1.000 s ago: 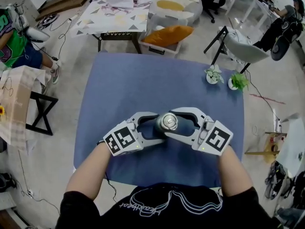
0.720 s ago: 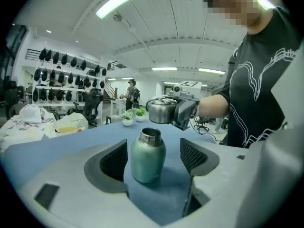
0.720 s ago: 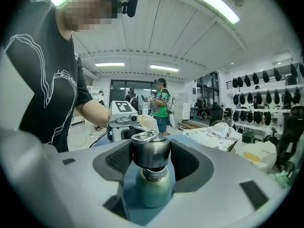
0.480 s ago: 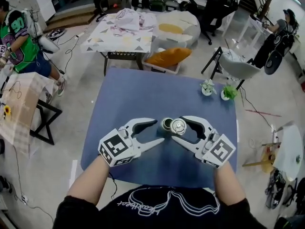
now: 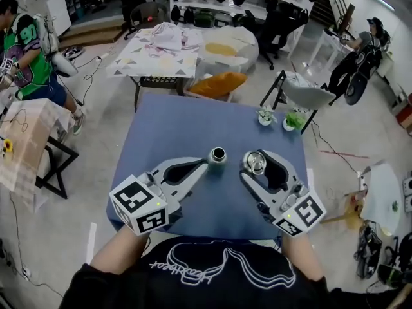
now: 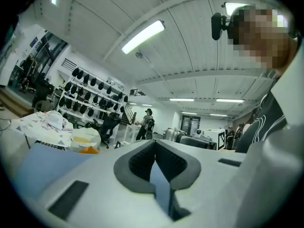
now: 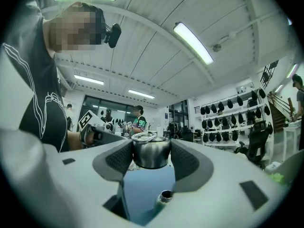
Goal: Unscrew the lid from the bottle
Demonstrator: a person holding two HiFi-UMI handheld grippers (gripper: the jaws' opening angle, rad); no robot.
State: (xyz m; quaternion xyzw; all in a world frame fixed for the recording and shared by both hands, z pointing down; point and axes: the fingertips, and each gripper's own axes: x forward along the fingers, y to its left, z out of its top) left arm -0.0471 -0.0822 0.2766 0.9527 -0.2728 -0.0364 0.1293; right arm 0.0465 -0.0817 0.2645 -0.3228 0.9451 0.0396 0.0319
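Observation:
The bottle stands upright on the blue table with its mouth uncovered; in the right gripper view its mouth shows low between the jaws. My right gripper is shut on the silver lid, held clear to the right of the bottle. In the right gripper view the lid sits clamped between both pads of the right gripper. My left gripper lies just left of the bottle, apart from it. Its jaws have just been closing and meet with nothing between them in the left gripper view.
Two small potted plants stand at the table's far right corner. Beyond the table are a cloth-covered table, an orange cushion and a chair. A person stands at the far left.
The left gripper let go of the bottle, pulled back left and shut. The right gripper carried the lid off the bottle and to the right. Both grippers rose.

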